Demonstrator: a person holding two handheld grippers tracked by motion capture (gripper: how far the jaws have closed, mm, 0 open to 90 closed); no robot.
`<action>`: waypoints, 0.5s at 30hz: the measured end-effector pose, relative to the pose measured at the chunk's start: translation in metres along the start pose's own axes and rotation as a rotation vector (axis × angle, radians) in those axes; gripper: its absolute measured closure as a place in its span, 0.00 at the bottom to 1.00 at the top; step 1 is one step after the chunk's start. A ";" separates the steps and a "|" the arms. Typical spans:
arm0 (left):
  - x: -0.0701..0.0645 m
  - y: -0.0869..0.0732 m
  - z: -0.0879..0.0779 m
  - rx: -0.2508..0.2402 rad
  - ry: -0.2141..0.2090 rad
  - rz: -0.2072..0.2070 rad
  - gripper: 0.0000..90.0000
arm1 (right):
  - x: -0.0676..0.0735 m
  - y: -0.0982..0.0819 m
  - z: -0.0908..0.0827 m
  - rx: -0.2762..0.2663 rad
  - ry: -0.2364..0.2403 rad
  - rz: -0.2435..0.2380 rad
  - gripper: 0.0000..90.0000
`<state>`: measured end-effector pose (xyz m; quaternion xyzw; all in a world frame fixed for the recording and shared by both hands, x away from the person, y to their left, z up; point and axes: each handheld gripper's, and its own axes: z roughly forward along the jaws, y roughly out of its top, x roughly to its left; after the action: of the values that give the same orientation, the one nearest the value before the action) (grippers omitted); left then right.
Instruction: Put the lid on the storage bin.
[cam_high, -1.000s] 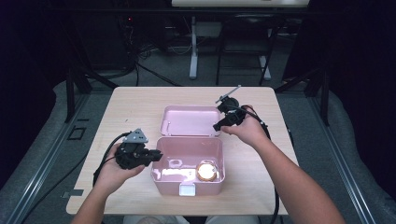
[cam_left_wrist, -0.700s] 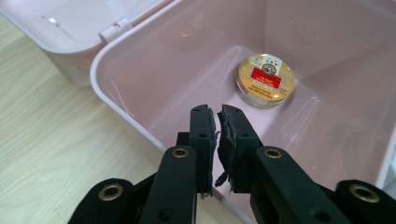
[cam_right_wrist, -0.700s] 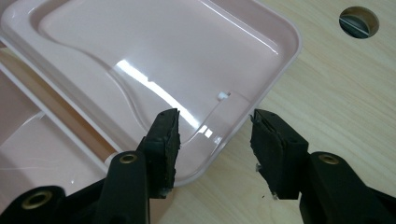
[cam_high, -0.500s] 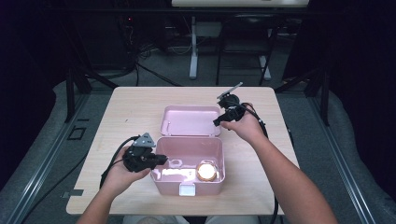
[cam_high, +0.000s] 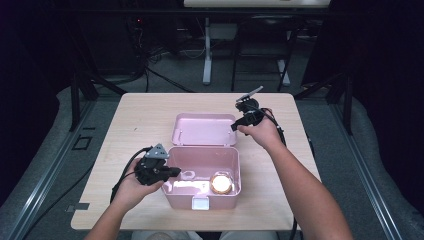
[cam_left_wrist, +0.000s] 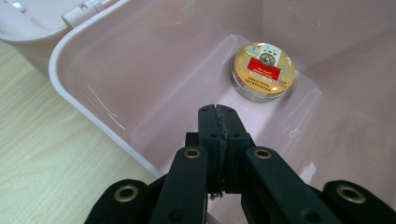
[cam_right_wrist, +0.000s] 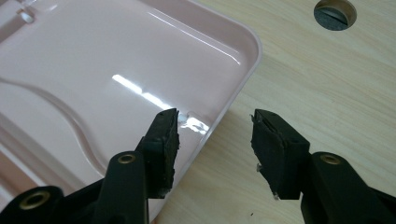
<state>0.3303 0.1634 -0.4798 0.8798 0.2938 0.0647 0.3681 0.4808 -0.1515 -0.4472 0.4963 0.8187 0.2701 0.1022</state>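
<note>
Dark floor and stands surround our pale wooden table (cam_high: 135, 125), where an open pink plastic box (cam_high: 202, 197) sits near us, its hinged lid (cam_high: 205, 129) lying flat behind it. Our left gripper (cam_left_wrist: 218, 122) has just clenched empty over the box's left rim, a round gold-topped tin (cam_left_wrist: 264, 70) resting inside. Our right gripper (cam_right_wrist: 212, 135) straddles the lid's far right corner, released

Left tool (cam_high: 172, 172) at open pink box (cam_high: 202, 197); right tool (cam_high: 235, 126) at lid (cam_high: 205, 130).
</note>
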 end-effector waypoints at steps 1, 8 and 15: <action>0.000 0.000 0.001 0.001 -0.006 0.005 1.00 | -0.001 0.000 0.001 0.002 -0.001 0.002 0.56; -0.005 -0.001 0.008 0.024 -0.022 0.023 1.00 | -0.006 0.004 0.012 0.000 -0.017 0.040 0.57; -0.004 -0.001 0.009 0.020 -0.036 0.012 1.00 | -0.010 0.008 0.024 0.011 -0.032 0.104 0.61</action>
<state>0.3296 0.1567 -0.4862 0.8861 0.2826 0.0483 0.3642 0.5022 -0.1487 -0.4640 0.5431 0.7915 0.2626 0.0983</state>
